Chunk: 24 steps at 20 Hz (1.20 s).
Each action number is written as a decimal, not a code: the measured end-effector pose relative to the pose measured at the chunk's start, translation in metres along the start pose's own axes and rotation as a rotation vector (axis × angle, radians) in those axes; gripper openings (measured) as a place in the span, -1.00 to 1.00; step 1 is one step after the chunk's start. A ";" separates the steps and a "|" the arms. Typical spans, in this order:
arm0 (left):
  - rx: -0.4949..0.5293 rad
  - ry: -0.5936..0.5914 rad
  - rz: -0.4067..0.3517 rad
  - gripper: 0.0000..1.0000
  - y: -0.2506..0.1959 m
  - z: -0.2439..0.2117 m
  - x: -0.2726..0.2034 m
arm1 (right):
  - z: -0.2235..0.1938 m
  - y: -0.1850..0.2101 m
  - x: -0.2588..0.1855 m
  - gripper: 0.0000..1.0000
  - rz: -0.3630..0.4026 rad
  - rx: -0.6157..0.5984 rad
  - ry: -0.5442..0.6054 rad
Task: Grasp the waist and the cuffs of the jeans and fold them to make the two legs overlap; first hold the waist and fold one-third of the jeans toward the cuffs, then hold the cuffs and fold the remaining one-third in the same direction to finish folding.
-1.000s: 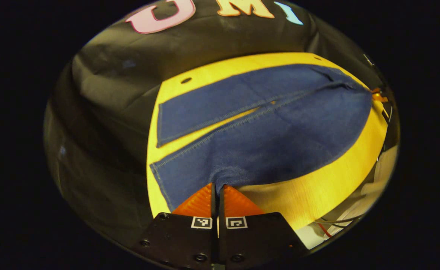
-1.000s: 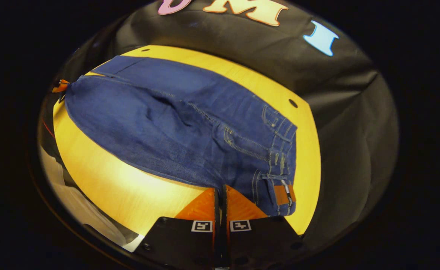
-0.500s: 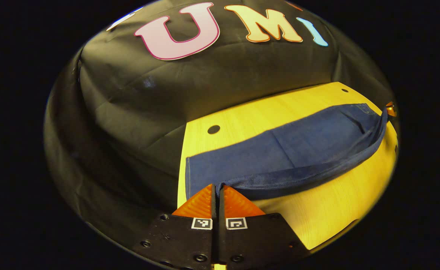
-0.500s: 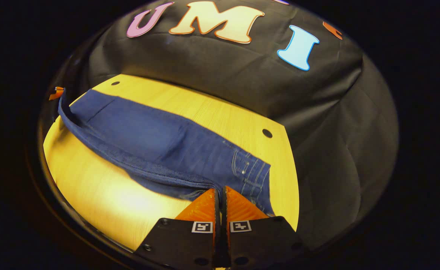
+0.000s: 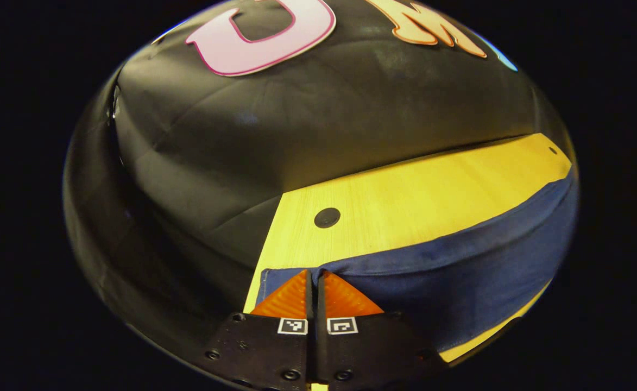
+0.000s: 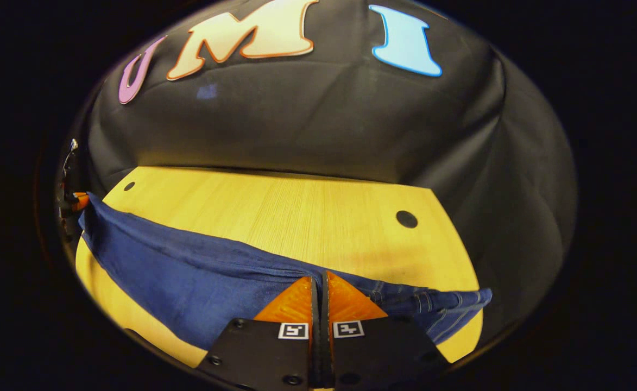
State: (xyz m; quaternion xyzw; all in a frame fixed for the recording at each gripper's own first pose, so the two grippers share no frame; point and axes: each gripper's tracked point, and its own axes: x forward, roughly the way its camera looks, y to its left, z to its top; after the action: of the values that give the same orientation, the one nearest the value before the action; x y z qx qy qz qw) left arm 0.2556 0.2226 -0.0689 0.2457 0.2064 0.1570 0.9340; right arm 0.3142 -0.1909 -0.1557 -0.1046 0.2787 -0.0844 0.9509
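The blue jeans [image 5: 459, 271] lie lengthwise on the yellow wooden table [image 5: 405, 195], doubled over along their length. In the left gripper view my left gripper [image 5: 314, 273] is shut on the denim edge at the cuff end, low over the table. In the right gripper view the jeans [image 6: 188, 271] run from the far left to the stitched waist [image 6: 443, 307] at the right. My right gripper [image 6: 320, 277] is shut on the upper edge near the waist. The left gripper [image 6: 79, 202] shows small at the far end of the cloth. The lower leg is hidden under the upper one.
The black cloth wall [image 5: 296, 125] rises right behind the table's far edge. Round holes sit in the tabletop [image 6: 296, 212]: one [image 5: 327, 217] near the left gripper, one [image 6: 406, 219] near the right, one [image 6: 128, 186] at the far left corner.
Both grippers have carried the near leg's edge up and over toward the wall. The two legs, spread apart a second ago, now overlap, and both cameras sit lower over the table.
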 end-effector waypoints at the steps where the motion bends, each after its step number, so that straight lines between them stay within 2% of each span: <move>1: -0.001 -0.002 0.004 -1.00 -0.004 -0.004 0.010 | -0.005 0.001 0.013 -0.88 0.006 0.003 0.005; 2: -0.001 -0.003 0.011 -1.00 -0.007 -0.003 0.018 | -0.010 -0.001 0.022 -0.95 0.010 0.008 0.008; 4: -0.004 -0.002 0.010 -1.00 -0.012 -0.007 0.025 | -0.015 -0.002 0.032 -0.94 0.015 0.014 0.015; 5: -0.019 0.004 0.000 -0.94 -0.015 -0.009 0.025 | -0.015 -0.002 0.034 -0.78 0.023 0.021 0.022; 6: -0.037 0.012 -0.007 -0.45 -0.019 -0.013 0.024 | -0.016 -0.001 0.033 -0.76 0.034 0.027 0.025; 7: -0.066 0.013 -0.021 0.03 -0.023 -0.014 0.017 | -0.014 -0.002 0.031 -0.65 0.046 0.027 0.025; 9: -0.132 -0.013 0.010 1.00 -0.020 -0.008 0.015 | -0.009 -0.006 0.022 0.45 0.051 0.020 0.016; 10: -0.170 -0.026 0.015 0.89 -0.018 -0.004 0.004 | -0.008 -0.008 0.011 1.00 0.055 0.036 0.011; 13: -0.286 -0.040 -0.011 0.91 -0.019 -0.001 -0.020 | -0.008 -0.035 -0.022 1.00 0.035 0.100 -0.007; 17: -0.388 -0.065 -0.059 0.92 -0.027 0.002 -0.066 | -0.046 -0.102 -0.059 0.99 -0.067 0.142 0.027; 20: -0.421 -0.061 -0.073 0.92 -0.034 -0.004 -0.092 | -0.082 -0.141 -0.073 1.00 -0.125 0.151 0.073; 24: -0.426 -0.047 -0.069 0.91 -0.053 -0.017 -0.119 | -0.116 -0.157 -0.066 1.00 -0.123 0.199 0.121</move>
State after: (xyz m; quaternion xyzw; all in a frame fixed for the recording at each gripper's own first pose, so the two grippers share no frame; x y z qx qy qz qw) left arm 0.1550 0.1386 -0.0735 0.0393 0.1550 0.1590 0.9742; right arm 0.1800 -0.3455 -0.1787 -0.0215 0.3187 -0.1758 0.9312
